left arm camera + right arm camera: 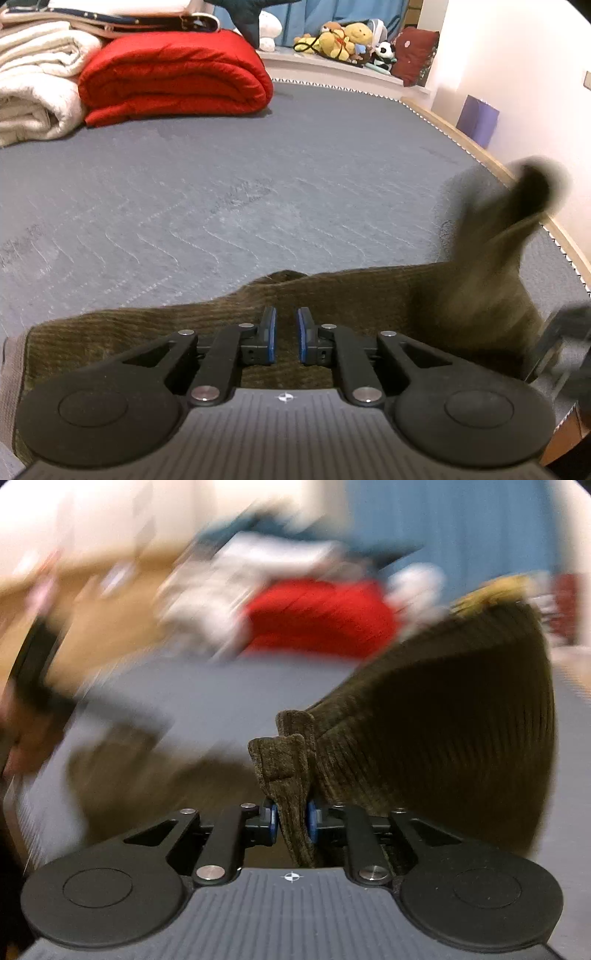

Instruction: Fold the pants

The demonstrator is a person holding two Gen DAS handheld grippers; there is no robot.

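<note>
Olive-brown corduroy pants lie on the grey bed cover just under my left gripper. Its blue pads stand a little apart with nothing pinched between them, so it is open. At the right, a blurred part of the pants rises off the bed. In the right wrist view my right gripper is shut on a bunched fold of the pants. The rest of the cloth balloons up to the right. That view is heavily blurred.
A rolled red quilt and folded white blankets sit at the far left of the bed. Stuffed toys line a ledge at the back. A purple bag stands by the wall beyond the bed's right edge.
</note>
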